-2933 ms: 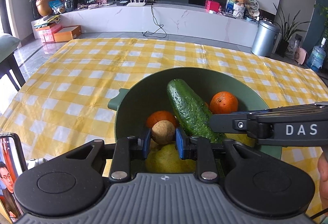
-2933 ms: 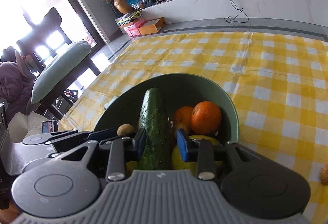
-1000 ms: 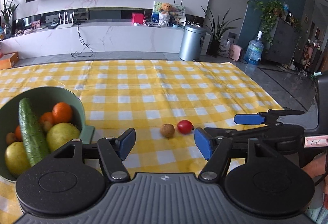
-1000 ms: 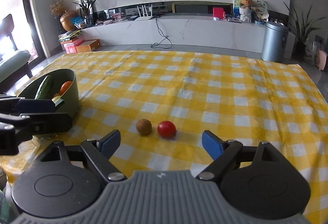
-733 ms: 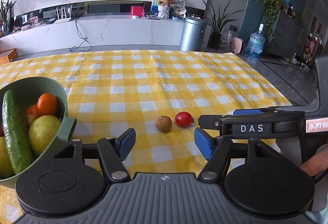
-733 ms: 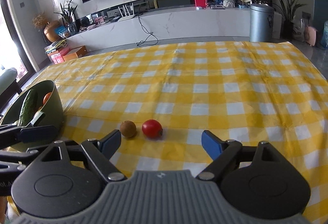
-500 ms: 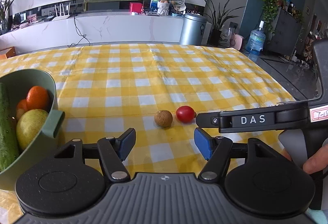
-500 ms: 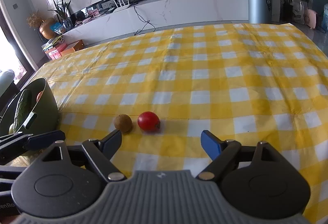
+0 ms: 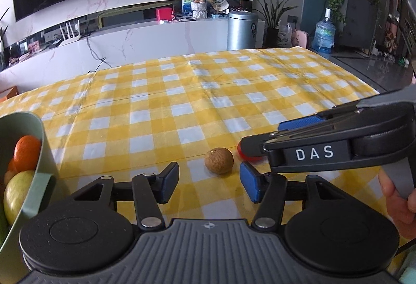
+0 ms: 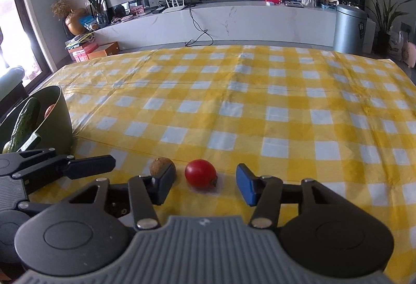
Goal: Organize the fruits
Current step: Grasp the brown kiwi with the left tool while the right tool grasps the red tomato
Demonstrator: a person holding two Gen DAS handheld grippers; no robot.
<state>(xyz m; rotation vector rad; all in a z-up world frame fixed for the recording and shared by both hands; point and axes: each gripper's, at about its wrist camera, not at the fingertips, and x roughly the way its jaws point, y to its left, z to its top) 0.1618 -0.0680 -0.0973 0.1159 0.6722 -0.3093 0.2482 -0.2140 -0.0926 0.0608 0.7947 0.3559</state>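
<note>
1. We take the green bowl (image 9: 44,154) as our landmark. It stands at the left of the bench (image 9: 182,102) and already holds a cucumber (image 10: 24,125), oranges (image 9: 26,152) and a yellow-green fruit (image 9: 18,193).
2. The two loose pieces lie on the checked cloth well to the right of the bowl: the small brown fruit (image 9: 219,160) nearer the bowl, the cherry tomato (image 10: 200,173) just beside it on the far side.
3. The left gripper (image 9: 209,184) has just been closing. Its jaws stand spread with the brown fruit just ahead of the tips, and its pads (image 9: 248,181) are not touching it.
4. The right gripper (image 10: 205,186) has likewise been narrowing and is not yet pinching. The tomato sits just ahead of its tips, left of centre.
5. We should push each gripper forward until its fruit lies squarely between the pads, then close gently; both pieces are round and likely to roll.
6. The fruits almost touch and the right gripper's left finger sits close to the brown fruit, so we should mind knocking either one away.
</note>
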